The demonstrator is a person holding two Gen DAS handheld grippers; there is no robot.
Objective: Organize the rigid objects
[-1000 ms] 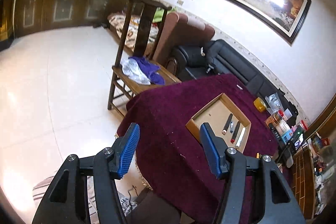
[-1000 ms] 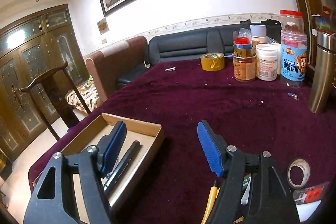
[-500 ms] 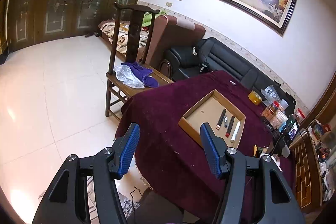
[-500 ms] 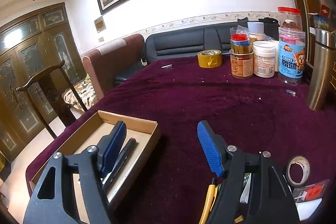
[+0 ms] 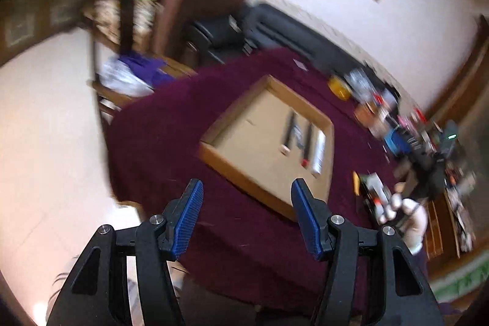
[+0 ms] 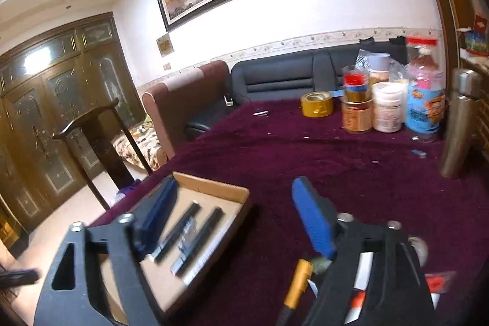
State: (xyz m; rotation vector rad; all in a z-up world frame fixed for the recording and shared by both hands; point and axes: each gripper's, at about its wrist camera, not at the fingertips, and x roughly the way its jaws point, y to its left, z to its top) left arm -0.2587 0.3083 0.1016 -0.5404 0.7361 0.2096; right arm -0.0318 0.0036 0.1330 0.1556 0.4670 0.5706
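Since a second earlier, the left gripper (image 5: 246,219) had swung closer over the bench (image 5: 159,142), its view blurred, jaws apart and empty. The cardboard tray (image 5: 226,164) lay at its 12 o'clock, holding what looked like four pens (image 5: 305,139). The right gripper (image 6: 232,222), jaws apart, hovered with the tray (image 6: 214,188) at 10 o'clock and a yellow tool (image 6: 298,280) at 5 o'clock.

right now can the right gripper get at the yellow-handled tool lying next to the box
Probably yes. The right gripper is open and empty, and the yellow-handled tool lies uncovered on the purple cloth just below its fingers, outside the cardboard box. Nothing sits between them, though other small items crowd its far side.
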